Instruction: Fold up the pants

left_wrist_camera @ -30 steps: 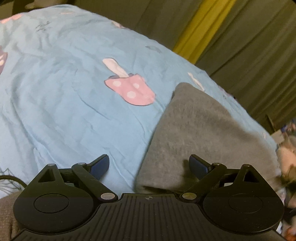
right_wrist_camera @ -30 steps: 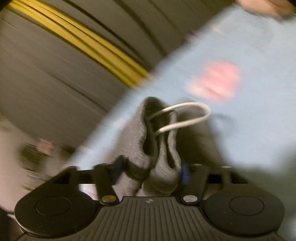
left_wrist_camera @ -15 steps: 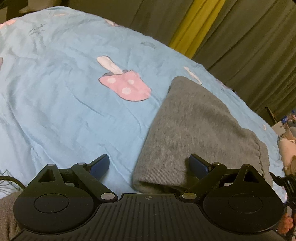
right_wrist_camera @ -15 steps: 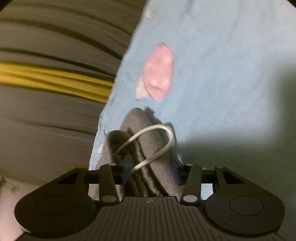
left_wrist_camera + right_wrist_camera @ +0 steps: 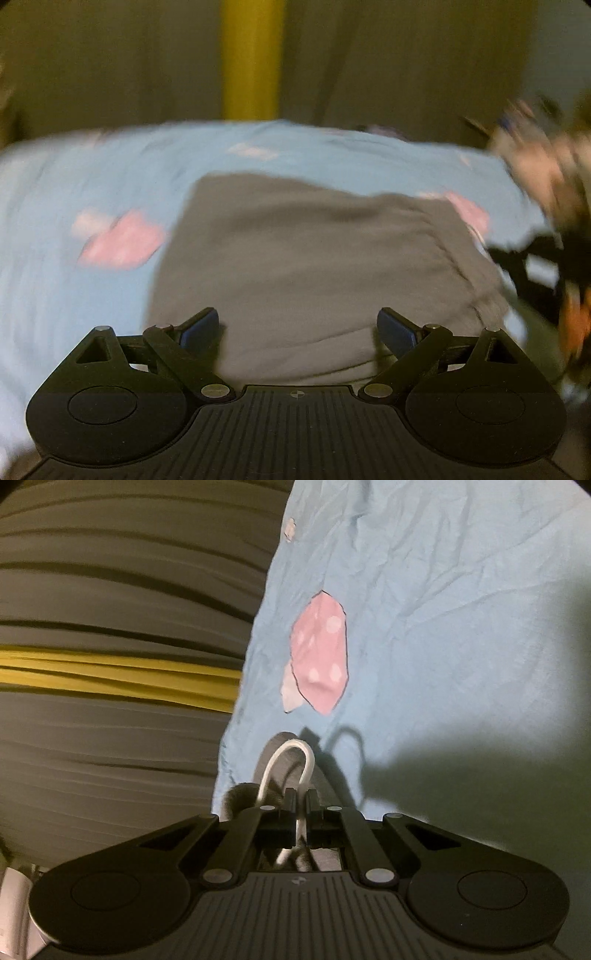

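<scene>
The grey pants lie folded in a flat block on the light blue bedsheet. My left gripper is open and empty, its fingers spread just above the near edge of the pants. My right gripper is shut on the pants' waistband, with the white drawstring loop sticking out between the jaws. The right gripper also shows blurred at the right edge of the left wrist view.
The sheet has pink mushroom prints. Dark curtains with a yellow strip hang behind the bed. Blurred clutter sits at the far right beyond the bed edge.
My right gripper has closed tight on the waistband and drawstring. My left gripper has swung right and now faces the folded pants square on.
</scene>
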A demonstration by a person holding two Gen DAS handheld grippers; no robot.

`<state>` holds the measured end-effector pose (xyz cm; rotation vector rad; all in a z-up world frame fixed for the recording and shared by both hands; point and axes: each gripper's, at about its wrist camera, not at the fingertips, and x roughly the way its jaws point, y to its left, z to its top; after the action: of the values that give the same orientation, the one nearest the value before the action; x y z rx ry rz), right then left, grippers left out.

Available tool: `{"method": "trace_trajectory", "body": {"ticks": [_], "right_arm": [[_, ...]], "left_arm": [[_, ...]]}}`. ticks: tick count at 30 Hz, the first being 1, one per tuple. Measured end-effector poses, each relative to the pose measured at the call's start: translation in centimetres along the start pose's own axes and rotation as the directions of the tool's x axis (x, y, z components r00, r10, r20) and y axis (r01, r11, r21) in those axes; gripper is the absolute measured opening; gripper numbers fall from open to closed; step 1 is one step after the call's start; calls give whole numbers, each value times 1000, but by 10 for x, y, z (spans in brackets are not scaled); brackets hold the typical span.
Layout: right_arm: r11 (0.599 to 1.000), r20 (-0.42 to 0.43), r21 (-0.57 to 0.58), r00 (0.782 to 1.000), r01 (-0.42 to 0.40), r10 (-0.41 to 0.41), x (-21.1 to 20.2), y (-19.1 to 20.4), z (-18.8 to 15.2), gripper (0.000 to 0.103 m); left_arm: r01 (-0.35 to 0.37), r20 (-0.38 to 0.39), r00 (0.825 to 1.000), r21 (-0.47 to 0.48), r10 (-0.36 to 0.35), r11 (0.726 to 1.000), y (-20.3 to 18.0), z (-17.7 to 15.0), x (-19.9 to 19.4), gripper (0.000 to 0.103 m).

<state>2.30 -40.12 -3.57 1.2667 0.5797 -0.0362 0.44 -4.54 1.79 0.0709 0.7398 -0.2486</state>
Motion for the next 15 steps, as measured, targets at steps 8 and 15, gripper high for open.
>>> {"method": "trace_trajectory", "body": {"ticks": [8,15], "right_arm": [[1000,-12,-2,1000,14,-14,2,-6,0,5],[1000,-34,-12,999,-10,9,8,-4,0,5]], "left_arm": [[88,-59,995,278,-74,957,-69,4,46,84],[135,-68,990,230,-122,964,-57,4,48,77]]}}
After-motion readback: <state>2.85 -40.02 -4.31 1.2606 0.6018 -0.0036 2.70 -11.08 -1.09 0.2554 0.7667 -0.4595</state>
